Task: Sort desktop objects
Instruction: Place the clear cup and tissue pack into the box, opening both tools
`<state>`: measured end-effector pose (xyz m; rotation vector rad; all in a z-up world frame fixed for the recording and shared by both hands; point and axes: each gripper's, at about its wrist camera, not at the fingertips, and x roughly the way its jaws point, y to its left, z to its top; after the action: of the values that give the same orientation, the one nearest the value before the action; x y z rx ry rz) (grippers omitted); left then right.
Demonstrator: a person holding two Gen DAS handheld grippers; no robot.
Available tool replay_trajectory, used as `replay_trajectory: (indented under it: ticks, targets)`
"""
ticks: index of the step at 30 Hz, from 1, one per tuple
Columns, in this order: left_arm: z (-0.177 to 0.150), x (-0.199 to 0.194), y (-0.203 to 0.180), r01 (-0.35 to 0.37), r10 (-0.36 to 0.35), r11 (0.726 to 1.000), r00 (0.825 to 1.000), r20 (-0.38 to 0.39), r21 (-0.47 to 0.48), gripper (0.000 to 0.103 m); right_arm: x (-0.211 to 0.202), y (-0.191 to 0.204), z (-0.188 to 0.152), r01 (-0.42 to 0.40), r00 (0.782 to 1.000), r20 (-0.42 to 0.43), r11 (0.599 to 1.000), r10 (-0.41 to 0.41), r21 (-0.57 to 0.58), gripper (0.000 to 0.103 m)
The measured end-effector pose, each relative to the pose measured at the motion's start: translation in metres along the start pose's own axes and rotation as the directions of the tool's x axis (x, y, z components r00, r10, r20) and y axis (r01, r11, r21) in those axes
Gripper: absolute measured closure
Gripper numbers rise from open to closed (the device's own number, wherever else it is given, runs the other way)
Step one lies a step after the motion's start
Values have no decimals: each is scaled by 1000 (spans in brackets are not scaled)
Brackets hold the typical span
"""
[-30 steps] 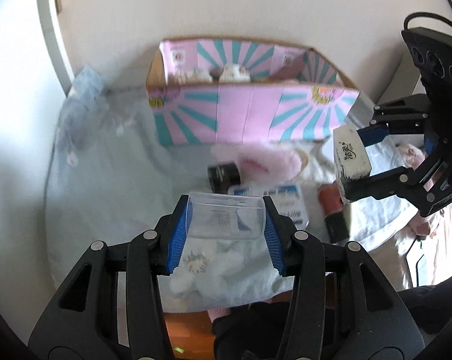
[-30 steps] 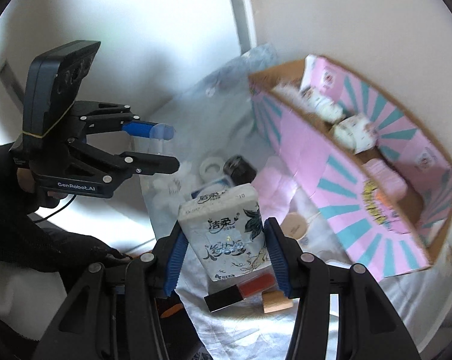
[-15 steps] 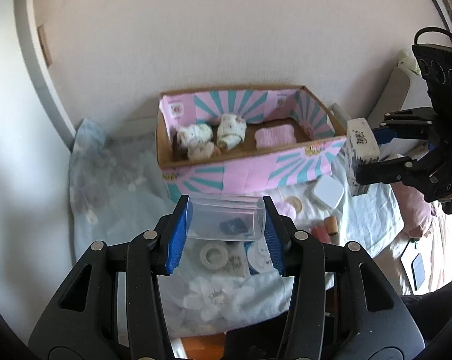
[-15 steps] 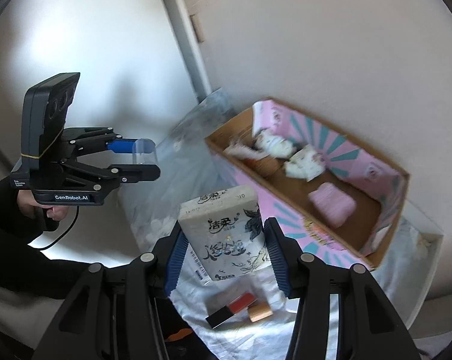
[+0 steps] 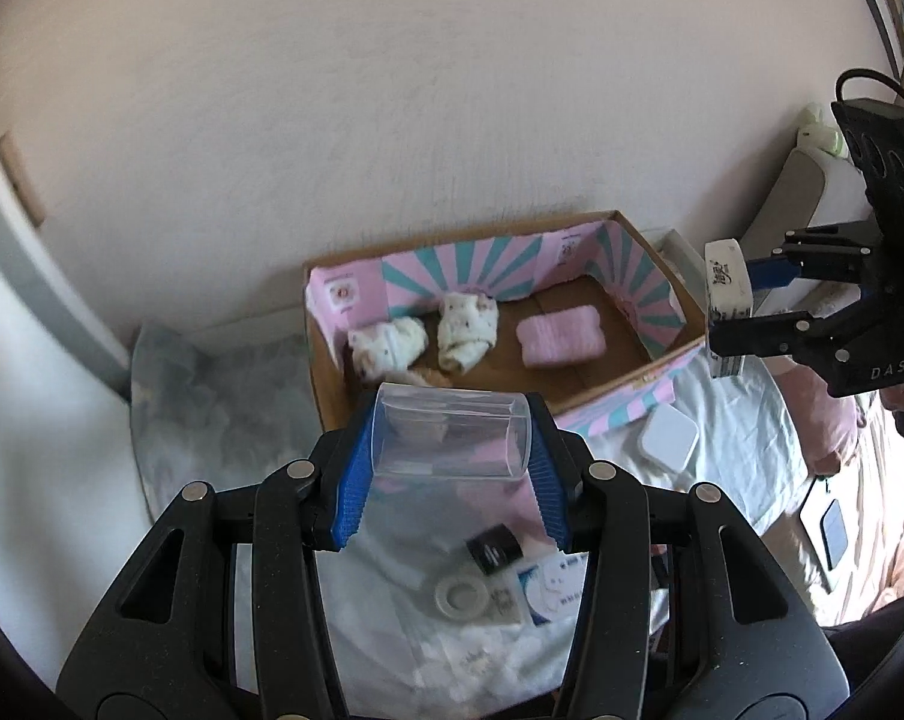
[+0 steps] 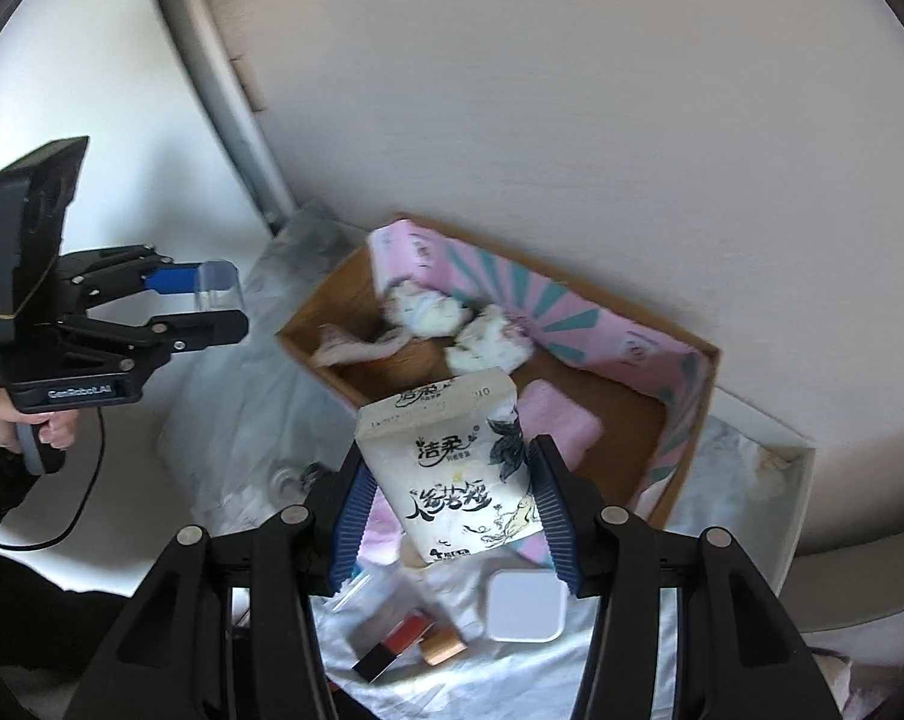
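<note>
Inside the pink cardboard box [image 5: 649,276] at twelve o'clock lie three rolled cloths. Left hand-held gripper [image 5: 452,450] clamps a clear plastic case [image 5: 452,438]; right hand-held gripper [image 6: 452,510] clamps a tissue pack [image 6: 452,468]. Lipstick [image 6: 392,642], white square case [image 6: 526,606] and tape roll [image 5: 460,594] remain on the bench [image 5: 739,420].

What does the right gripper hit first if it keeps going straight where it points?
Probably the floor of the cardboard box, near the pink towel. The right gripper holds a tissue pack; depth is unclear.

Clear glossy plastic box [image 5: 452,435], printed cardboard tray [image 5: 649,294], seemingly soft cloth bundles [image 5: 466,330] inside.
</note>
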<state>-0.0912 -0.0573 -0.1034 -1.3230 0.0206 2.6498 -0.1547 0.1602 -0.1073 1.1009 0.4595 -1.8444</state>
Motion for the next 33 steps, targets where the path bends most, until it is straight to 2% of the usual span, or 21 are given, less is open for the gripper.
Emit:
replay_trajectory:
  ticks: [3,6,13,21,24,29,31,33]
  targets:
    - [19,10,6,16,-16,1000,1000,-17,13,60,6,-10,13,39,999,-24,998,-38,39,56]
    - [39,26,17,49,-51,998,996,-75,-29,60,15,-24,24,73,996,-56,990,-67,118,56]
    - [65,59,20,41,-46,999,986,-160,-34,60,37,-47,40,79,991,-129,957,-44,278,56]
    - [68,94,19,44,-56,997,971,-234,-60,60,60,-53,47,81,981,-192,946,-20,314,56]
    - [66,104,19,28,-41,998,969,-244,-57,60,64,-52,47,78,982,-188,945,-17,319,56]
    - [64,113,20,38,-54,997,964,-259,-67,60,68,-48,48,52,983,-185,946,9,321,56]
    - [64,115,21,48,-68,995,963,-262,-83,60,72,-48,48,44,982,-186,942,20,333,55]
    - [65,117,25,57,-87,991,962,-258,-124,60,74,-49,49,36,985,-171,939,25,341,51]
